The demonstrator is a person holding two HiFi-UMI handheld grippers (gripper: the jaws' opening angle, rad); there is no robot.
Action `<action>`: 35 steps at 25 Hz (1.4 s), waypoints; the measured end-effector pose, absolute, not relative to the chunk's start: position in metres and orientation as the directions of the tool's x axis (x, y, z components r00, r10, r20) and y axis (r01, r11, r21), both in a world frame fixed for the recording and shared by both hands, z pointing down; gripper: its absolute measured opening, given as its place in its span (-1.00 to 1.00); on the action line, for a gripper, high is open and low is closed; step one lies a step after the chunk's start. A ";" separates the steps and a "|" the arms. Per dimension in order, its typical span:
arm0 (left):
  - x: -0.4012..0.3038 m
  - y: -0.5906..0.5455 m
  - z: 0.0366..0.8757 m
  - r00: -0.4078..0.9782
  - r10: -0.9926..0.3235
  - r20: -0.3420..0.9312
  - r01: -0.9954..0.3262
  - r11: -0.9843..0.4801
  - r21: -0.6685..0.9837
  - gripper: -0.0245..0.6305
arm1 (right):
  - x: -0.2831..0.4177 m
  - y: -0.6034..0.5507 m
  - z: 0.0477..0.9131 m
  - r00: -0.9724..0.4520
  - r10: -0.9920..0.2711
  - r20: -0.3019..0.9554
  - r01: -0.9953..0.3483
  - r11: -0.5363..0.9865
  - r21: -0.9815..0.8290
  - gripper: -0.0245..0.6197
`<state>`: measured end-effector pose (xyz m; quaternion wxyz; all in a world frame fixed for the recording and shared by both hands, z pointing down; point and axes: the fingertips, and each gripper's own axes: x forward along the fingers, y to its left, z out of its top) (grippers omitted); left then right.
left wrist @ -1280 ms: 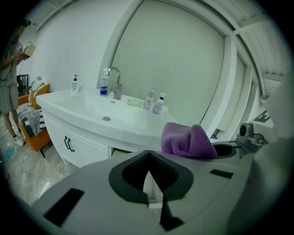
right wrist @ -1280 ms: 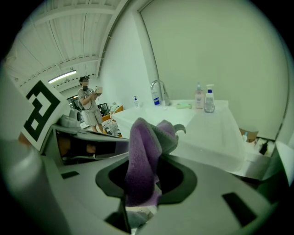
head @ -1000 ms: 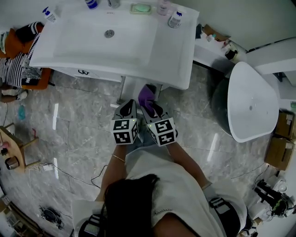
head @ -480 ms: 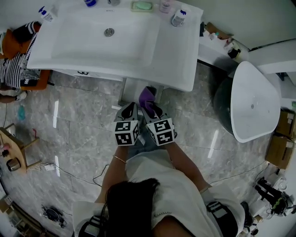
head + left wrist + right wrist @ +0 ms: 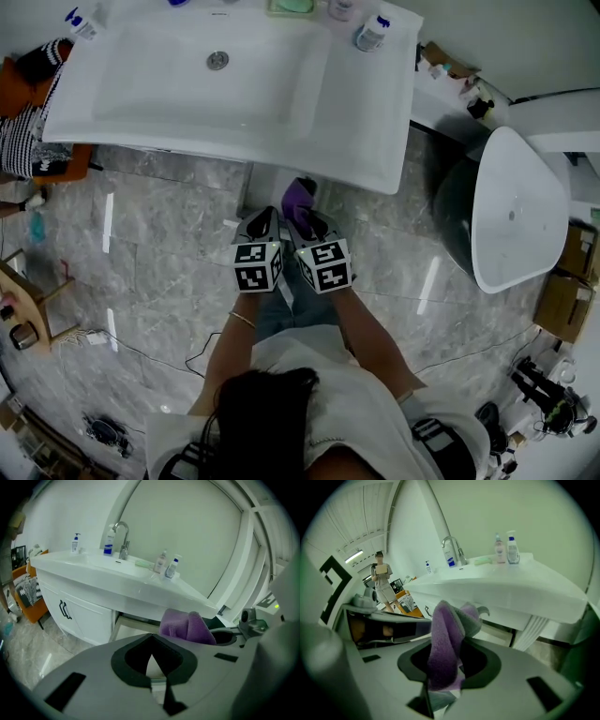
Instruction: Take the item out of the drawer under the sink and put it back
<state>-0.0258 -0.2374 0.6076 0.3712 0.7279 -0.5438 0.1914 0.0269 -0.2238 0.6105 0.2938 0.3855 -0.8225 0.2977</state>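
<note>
The right hand-held gripper (image 5: 449, 656) is closed on a purple cloth (image 5: 443, 634). The cloth is pinched between the jaws and stands up past their tips in a folded ridge. The left hand-held gripper (image 5: 151, 641) is carried with its jaws drawn together and nothing is held in it. Only a pale sliver is seen through the cut-out.

The two are kept side by side and tilted downward towards the drawer (image 5: 130, 624), which stands open below the front edge of the sink (image 5: 262, 94), just right of the cabinet door (image 5: 65, 611). The cloth is taken to be the task's item. It is out of the drawer, held in the air above the floor (image 5: 169, 244) and just in front of the sink's front edge. A pinch on one fold is judged to keep the soft fabric gathered, so that it can be lowered into the opening without dragging on the rim. The empty left hand-held gripper is probably kept close so that the drawer can be pushed shut afterwards. Bottles (image 5: 372, 33) are left untouched at the back edge of the sink, and a toilet (image 5: 511, 211) stands well apart to the right.

Against the frame a second earlier, the same grip on the cloth is seen and the pair is still side by side. The sink has slid towards the top of the view, and both hand-held grippers look slightly lower, nearer the drawer.
</note>
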 end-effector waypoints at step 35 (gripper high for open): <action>-0.041 -0.288 0.731 0.376 -0.611 0.696 -0.912 -0.110 0.396 -0.92 | 0.011 -0.266 0.747 -0.491 -0.394 0.777 -0.848 0.418 -0.324 -0.50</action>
